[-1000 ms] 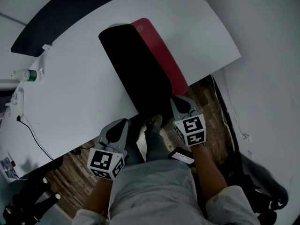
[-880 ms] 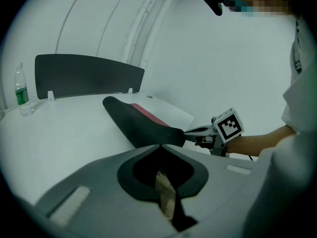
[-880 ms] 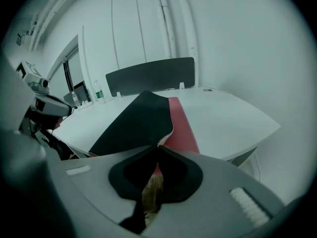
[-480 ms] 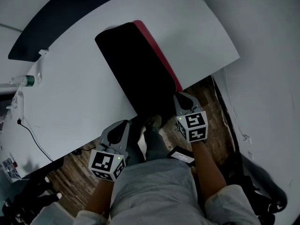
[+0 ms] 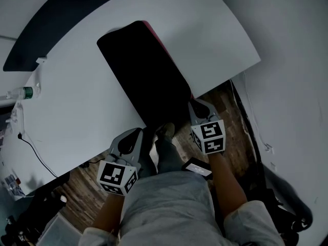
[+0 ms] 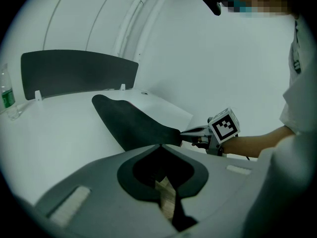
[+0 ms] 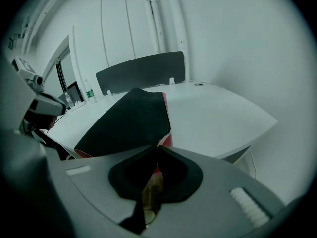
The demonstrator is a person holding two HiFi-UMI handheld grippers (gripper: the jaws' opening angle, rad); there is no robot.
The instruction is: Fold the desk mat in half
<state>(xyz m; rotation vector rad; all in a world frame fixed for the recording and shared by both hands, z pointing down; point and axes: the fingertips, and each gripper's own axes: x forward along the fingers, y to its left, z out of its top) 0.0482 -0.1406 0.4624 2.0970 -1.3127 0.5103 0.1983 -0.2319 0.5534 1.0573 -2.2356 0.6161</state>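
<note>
- Only the head view takes in the whole curved white desk (image 5: 220,35). A water bottle (image 5: 20,93) stands at its 9 o'clock edge, and a dark panel (image 5: 46,27) runs along the far rim toward 11 o'clock.
- In that view the desk mat (image 5: 141,70) lies near the middle of the desk. It is a long black shape running from 11 o'clock down to the desk's near edge at 6 o'clock, where the person's legs show over a wooden floor.
- The right gripper view shows best that the mat is doubled. The black layer lies on top, and a red layer peeks out along its 3 o'clock side and under the near corners.
- The left gripper view alone shows the other tool side-on at 3 o'clock. Its marker cube is clear and its tips bite the mat's near corner.
- The right gripper (image 5: 192,102) is clenched. Its jaws meet on the stitched edge of the black layer at the mat's near right corner.
- The left gripper (image 5: 138,132) has its jaw tips together at the mat's near left corner. It appears to pinch the black edge there, though the dark mat blends into the jaw opening.
- The mat's surface is matt and smooth with rounded corners, and it rises slightly toward the two grippers.
</note>
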